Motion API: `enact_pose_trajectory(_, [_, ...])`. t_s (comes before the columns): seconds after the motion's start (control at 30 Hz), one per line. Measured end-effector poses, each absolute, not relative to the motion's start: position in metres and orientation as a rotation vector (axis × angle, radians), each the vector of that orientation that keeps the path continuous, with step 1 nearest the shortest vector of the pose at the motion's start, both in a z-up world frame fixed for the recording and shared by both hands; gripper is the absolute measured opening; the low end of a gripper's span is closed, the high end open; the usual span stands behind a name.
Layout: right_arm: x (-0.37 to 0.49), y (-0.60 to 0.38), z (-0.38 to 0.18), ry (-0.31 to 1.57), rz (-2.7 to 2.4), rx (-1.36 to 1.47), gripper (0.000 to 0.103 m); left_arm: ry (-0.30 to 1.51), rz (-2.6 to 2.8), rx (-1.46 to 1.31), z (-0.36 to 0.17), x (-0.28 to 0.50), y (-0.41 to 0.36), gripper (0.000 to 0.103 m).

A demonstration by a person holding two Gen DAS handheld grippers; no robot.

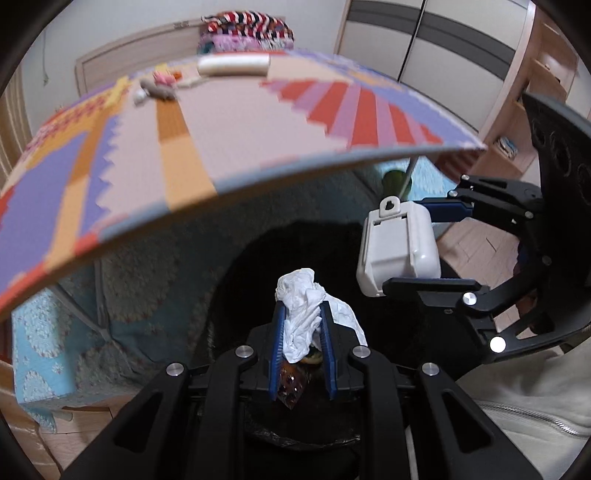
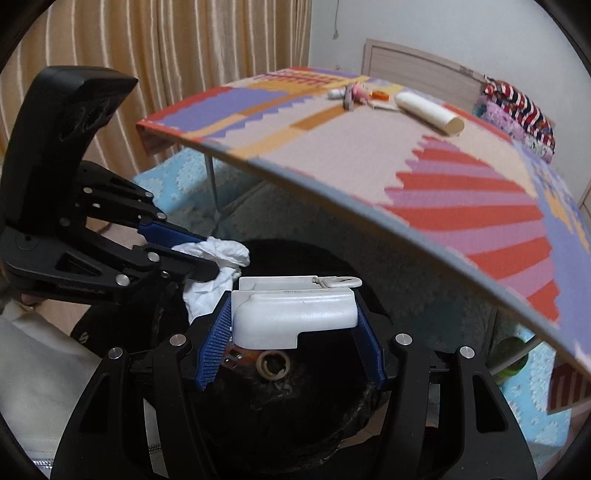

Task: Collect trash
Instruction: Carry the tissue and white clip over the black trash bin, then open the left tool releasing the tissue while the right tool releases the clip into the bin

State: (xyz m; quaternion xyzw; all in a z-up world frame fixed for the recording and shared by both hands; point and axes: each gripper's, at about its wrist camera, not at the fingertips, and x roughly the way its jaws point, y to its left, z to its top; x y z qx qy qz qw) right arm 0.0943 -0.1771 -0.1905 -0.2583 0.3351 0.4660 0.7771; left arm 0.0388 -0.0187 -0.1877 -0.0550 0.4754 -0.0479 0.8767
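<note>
Left wrist view: the left gripper (image 1: 303, 325) points steeply down, its blue pads (image 1: 277, 347) squeezed almost together on a crumpled white tissue (image 1: 301, 314). The tissue bulges above the fingertips and a loose flap hangs to the right. Directly beneath it is the dark opening of a black-lined trash bin (image 1: 258, 258), with a patterned brown wrapper (image 1: 291, 387) visible inside, low between the fingers. To the right, the right gripper (image 1: 413, 254) reaches in sideways, holding a white plastic case (image 1: 397, 251) with a small hanging tab at its top; the case hovers over the bin's far right side. Above everything spreads a low bench (image 1: 240, 122) covered in a mat of purple, orange and red blocks. On its far end lie a cream-coloured cylinder (image 1: 232, 65) and some small blurred objects. Folded patterned fabrics (image 1: 247, 35) are stacked behind. A cream zipped sleeve (image 1: 524, 398) shows at lower right.

Right wrist view: the right gripper (image 2: 295, 321) is about half open, both blue pads pressed against the ends of the white plastic case (image 2: 295, 317), held crosswise over the trash bin (image 2: 288, 406). A pale ring-shaped scrap (image 2: 273, 363) lies inside the bin, just below the case. At left, the left gripper (image 2: 207, 254) comes in from the side, clamping the white tissue (image 2: 218, 266) just above and beside the case. The bench (image 2: 369, 147) overhangs at right; striped curtains (image 2: 147, 74) hang behind.
</note>
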Motion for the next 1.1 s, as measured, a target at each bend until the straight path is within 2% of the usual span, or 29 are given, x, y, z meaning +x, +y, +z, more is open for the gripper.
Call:
enact_pose_trajectory(0.47, [0.104,-0.175,-0.254,0.891,0.939,-0.640,0.061,1.149,-0.085,-0.140,-0.256,0.050,-0.017,0.017])
enact_pose_trajectory(1.0, [0.104,-0.168,-0.292,1.050,0.955,-0.680,0.061,1.249,-0.111,-0.093,-0.280,0.054,-0.038,0.019])
enact_pose_trajectory(1.03, [0.104,-0.168,-0.292,1.053,0.957,-0.677,0.061,1.248,-0.117,-0.094,-0.280,0.054,-0.039,0.025])
enact_pose_trajectory(1.1, [0.105,-0.168,-0.292,1.061,0.966,-0.665,0.061,1.239,-0.119,-0.075,-0.279,0.052,-0.043,0.043])
